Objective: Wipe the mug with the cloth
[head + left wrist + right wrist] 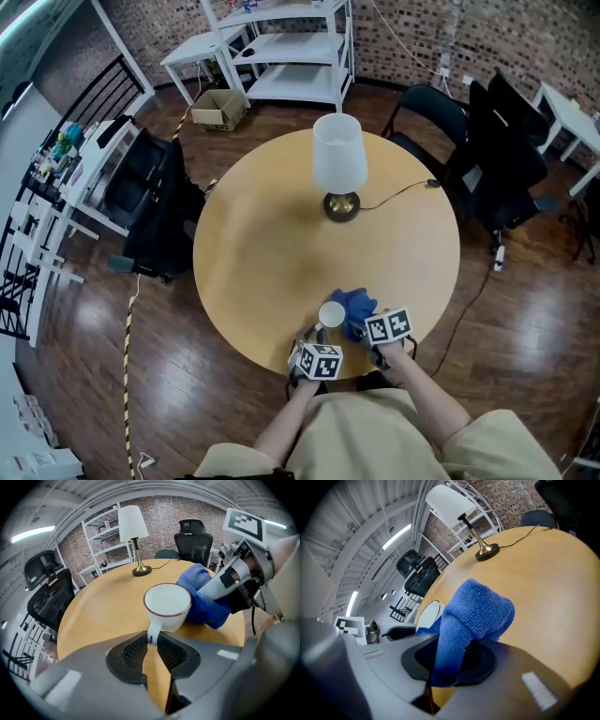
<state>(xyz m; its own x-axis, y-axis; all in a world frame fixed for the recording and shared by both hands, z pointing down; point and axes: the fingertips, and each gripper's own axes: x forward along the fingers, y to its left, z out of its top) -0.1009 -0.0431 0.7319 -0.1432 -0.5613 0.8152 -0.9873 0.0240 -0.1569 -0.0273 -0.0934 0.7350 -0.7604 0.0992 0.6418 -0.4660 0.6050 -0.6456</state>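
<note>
Head view: a white ceramic mug [331,314] stands at the near edge of the round wooden tabletop [272,234], right in front of the person. A blue terry cloth [359,305] touches its right side. The left gripper [318,337] and right gripper [367,323] meet there, close to the body, probably for control.

Left gripper view: the jaws are clamped on the mug's thin handle [152,634], apparently to stop the mug sliding or turning under the rubbing. The cloth presses on the mug's outer wall.

Right gripper view: the jaws pinch a fold of the cloth. Its free bunch sticks out ahead as a wiping pad, with the mug's rim just left of it.
</note>
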